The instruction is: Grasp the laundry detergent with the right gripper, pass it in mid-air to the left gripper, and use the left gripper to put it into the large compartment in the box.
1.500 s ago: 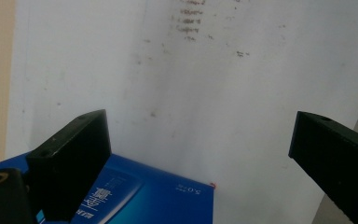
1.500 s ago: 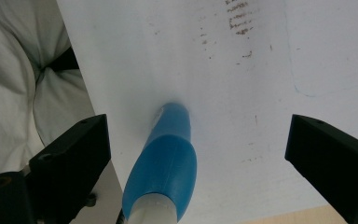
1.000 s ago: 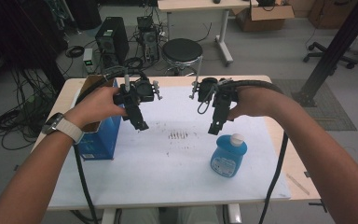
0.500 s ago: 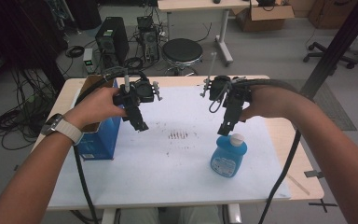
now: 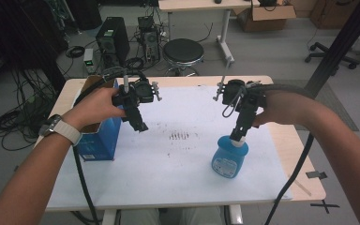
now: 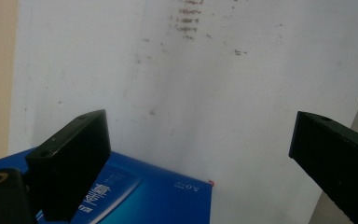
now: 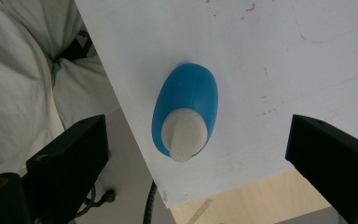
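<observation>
The right gripper [image 5: 238, 132] has swung over from mid-desk and now hangs right above the blue bottle [image 7: 185, 112], whose white cap [image 7: 184, 136] sits between its wide-open jaws, not touching; a grab looks close. The left gripper [image 5: 138, 125], jaws also spread, hovers beside the blue box [image 6: 135, 196]

Right tool [image 5: 237, 136] above blue bottle [image 5: 229, 157]

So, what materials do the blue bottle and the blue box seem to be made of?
The blue bottle looks like smooth plastic with a soft sheen and rounded moulded shoulders; its cap is matt off-white, probably plastic. The blue box seems to be printed glossy cardboard, with its open flaps brown inside.
</observation>
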Motion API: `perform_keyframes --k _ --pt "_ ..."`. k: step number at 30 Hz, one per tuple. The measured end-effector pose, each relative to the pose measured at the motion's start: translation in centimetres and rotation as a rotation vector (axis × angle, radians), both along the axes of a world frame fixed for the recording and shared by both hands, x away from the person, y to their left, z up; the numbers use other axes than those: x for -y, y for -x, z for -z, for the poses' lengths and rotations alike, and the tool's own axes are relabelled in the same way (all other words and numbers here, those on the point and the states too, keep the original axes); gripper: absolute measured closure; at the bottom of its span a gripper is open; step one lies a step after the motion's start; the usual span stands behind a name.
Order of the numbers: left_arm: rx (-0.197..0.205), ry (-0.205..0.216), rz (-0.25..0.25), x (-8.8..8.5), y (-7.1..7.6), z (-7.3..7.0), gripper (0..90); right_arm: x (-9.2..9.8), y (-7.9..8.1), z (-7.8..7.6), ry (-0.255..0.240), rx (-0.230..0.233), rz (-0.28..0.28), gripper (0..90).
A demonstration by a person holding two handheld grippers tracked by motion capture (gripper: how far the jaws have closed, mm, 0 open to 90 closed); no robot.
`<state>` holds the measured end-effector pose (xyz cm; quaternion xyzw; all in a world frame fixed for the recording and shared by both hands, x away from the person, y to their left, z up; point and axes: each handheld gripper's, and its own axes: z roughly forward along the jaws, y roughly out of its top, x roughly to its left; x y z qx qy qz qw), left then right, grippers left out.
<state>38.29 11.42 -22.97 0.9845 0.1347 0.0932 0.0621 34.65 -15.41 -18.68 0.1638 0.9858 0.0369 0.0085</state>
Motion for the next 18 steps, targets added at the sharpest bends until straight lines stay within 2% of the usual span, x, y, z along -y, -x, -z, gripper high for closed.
perform_keyframes --k 7,18 --pt "-0.001 0.006 -0.004 -0.1 0.0 0.0 5.9 1.3 0.5 0.0 -0.03 0.018 0.022 6.1" --pt "-0.001 0.004 -0.002 0.0 0.2 0.0 5.9 2.9 1.6 1.0 -0.045 0.006 0.054 5.9"
